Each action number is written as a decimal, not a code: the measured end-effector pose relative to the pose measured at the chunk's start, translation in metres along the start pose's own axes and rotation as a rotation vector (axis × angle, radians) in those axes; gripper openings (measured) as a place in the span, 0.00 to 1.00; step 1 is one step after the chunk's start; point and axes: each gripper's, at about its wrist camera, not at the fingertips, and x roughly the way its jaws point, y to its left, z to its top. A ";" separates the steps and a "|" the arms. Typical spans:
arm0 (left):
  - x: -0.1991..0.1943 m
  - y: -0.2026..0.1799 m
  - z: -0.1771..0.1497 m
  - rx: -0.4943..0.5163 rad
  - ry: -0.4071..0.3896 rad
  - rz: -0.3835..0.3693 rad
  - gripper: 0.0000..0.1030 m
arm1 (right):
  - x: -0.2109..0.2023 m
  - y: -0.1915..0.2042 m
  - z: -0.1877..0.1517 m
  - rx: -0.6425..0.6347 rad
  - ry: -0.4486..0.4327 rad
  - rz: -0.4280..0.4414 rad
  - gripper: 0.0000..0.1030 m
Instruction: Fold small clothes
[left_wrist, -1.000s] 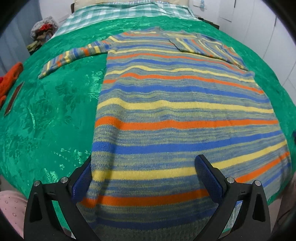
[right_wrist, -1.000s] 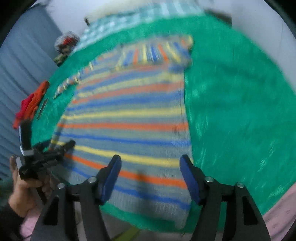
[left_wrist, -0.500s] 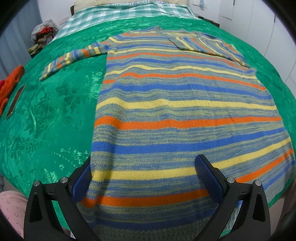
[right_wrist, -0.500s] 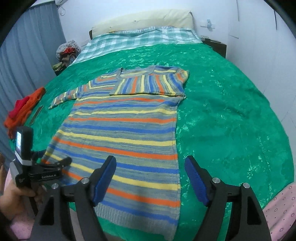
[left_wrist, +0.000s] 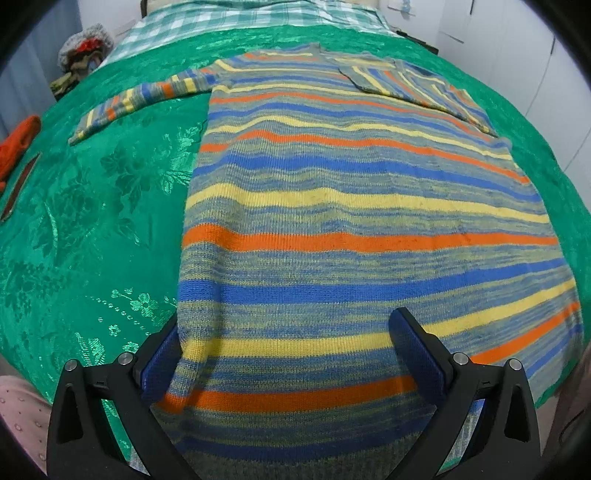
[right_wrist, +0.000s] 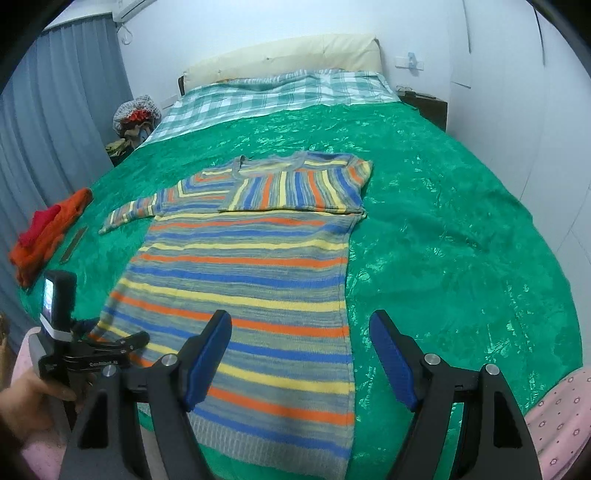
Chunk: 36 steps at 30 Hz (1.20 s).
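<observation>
A long striped knit sweater (left_wrist: 351, 206) in blue, yellow, orange and grey lies flat on the green bedspread (left_wrist: 92, 206), hem toward me. Its right sleeve is folded across the chest (right_wrist: 295, 184); its left sleeve (left_wrist: 140, 99) stretches out to the left. My left gripper (left_wrist: 284, 350) is open, low over the hem's left corner, its left finger at the sweater's left edge. It also shows in the right wrist view (right_wrist: 110, 343), held in a hand. My right gripper (right_wrist: 301, 350) is open and empty, raised above the sweater's (right_wrist: 243, 277) hem near its right edge.
An orange-red garment (right_wrist: 48, 229) and a thin dark strip (right_wrist: 74, 240) lie at the bed's left edge. A checked blanket (right_wrist: 280, 92) and pillow lie at the head. A pile of clothes (right_wrist: 133, 118) sits beside the bed; walls stand to the right.
My right gripper has risen and steadied, so more of the bed shows. My left gripper has moved slightly closer to the hem's left corner. The sweater has not moved.
</observation>
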 end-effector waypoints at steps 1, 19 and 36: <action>0.000 -0.001 0.000 0.002 -0.001 0.004 1.00 | 0.000 0.000 0.000 -0.001 0.000 0.004 0.74; 0.011 0.252 0.140 -0.623 -0.136 -0.115 0.99 | 0.027 0.005 -0.003 -0.055 0.069 0.023 0.74; -0.011 0.199 0.280 -0.328 -0.328 -0.103 0.00 | 0.040 0.014 -0.004 -0.085 0.116 0.035 0.74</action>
